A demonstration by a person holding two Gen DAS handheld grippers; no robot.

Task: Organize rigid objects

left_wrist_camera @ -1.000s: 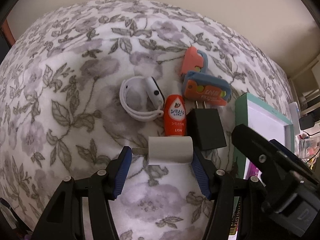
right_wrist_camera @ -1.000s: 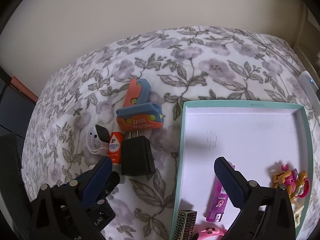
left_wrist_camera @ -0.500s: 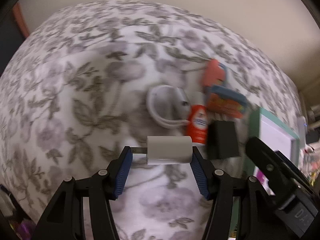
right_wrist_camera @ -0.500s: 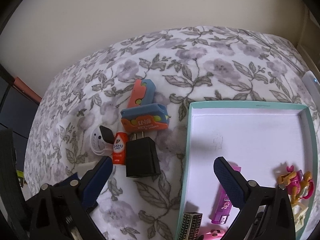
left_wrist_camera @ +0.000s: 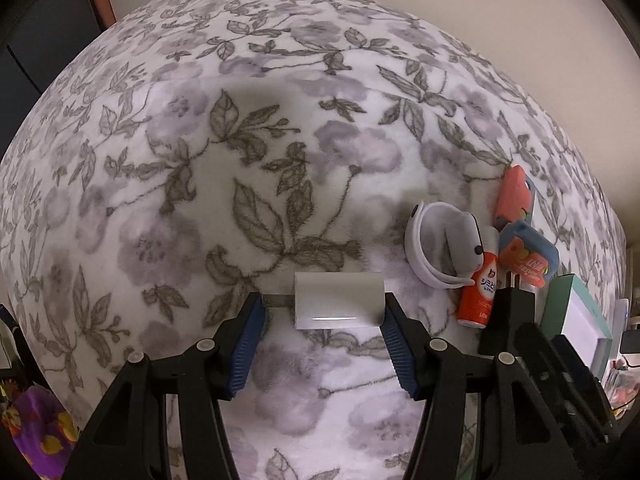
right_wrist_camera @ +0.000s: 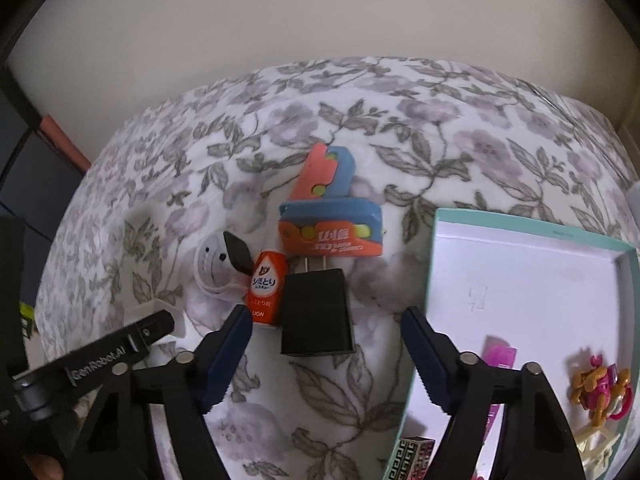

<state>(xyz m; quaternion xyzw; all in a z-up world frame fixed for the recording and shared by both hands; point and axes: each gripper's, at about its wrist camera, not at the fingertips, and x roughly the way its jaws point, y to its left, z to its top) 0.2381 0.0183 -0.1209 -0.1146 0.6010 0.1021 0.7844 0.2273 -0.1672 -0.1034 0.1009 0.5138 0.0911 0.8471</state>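
My left gripper [left_wrist_camera: 322, 312] is shut on a white plug charger [left_wrist_camera: 339, 301], held sideways just above the floral blanket, left of the pile. The pile holds a white watch band [left_wrist_camera: 438, 246], an orange LION bottle [right_wrist_camera: 265, 289], a black adapter [right_wrist_camera: 317, 312] and two orange-and-blue cases [right_wrist_camera: 331, 232]. My right gripper [right_wrist_camera: 326, 330] is open and empty, its jaws either side of the black adapter's near end. A teal-rimmed white tray [right_wrist_camera: 520, 224] lies to the right with a pink lighter [right_wrist_camera: 498, 354] and a pink-and-gold charm [right_wrist_camera: 600, 390] in it.
The floral blanket [left_wrist_camera: 240, 160] covers the whole surface and is bare to the left of the pile. A patterned black-and-white block [right_wrist_camera: 412, 458] lies at the tray's near corner. A beige wall stands behind.
My left gripper has carried the white charger leftward, away from the pile. My right gripper has moved left off the tray and now straddles the black adapter.
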